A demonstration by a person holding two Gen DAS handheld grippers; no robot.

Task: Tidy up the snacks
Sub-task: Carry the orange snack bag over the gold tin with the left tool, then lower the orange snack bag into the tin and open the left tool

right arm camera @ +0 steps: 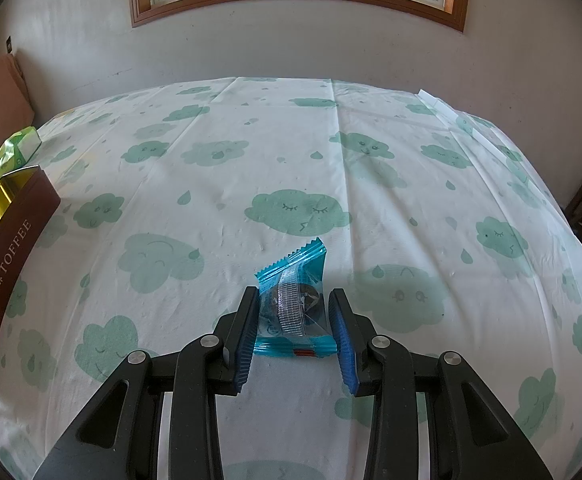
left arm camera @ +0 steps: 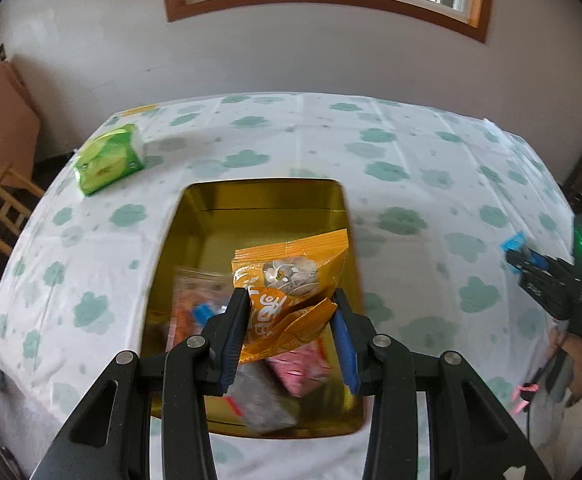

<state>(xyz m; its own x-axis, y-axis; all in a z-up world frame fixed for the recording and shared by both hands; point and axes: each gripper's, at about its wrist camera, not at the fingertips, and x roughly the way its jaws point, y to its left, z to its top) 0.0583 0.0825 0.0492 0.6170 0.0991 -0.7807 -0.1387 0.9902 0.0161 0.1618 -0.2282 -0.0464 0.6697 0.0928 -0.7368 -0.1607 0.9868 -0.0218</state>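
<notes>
- Left wrist view: the gold tin [left arm camera: 195,216] sits open on the cloud-print tablecloth [left arm camera: 411,152], its right wall close to the right finger of the left gripper [left arm camera: 291,304]. Bare cloth lies on all sides of the tin; a green tissue pack [left arm camera: 109,158] lies well apart, near the table's far left edge.
- The left gripper is poised above the tin's near half, pointing forward and down. Its fingers stand partly apart with an orange snack packet [left arm camera: 291,280] between them; the left pad touches the wrapper, while contact at the right pad cannot be confirmed.
- Below it in the tin lie a pink packet [left arm camera: 303,372], a grey packet [left arm camera: 263,404] and a blurred one at left, its markings unreadable.
- The right gripper [left arm camera: 517,254] shows at the right edge, above the cloth, with a blue wrapper at its tips.
- Right wrist view: the right gripper [right arm camera: 294,300] sits low over the open middle of the table, with wide bare cloth ahead and to the right. Its fingers bracket a blue snack packet [right arm camera: 295,280] resting on the cloth, both pads at the wrapper's sides.
- The toffee tin [right arm camera: 11,240] stands well apart at the left edge, cut off by the frame, with the tissue pack [right arm camera: 17,148] behind it.
</notes>
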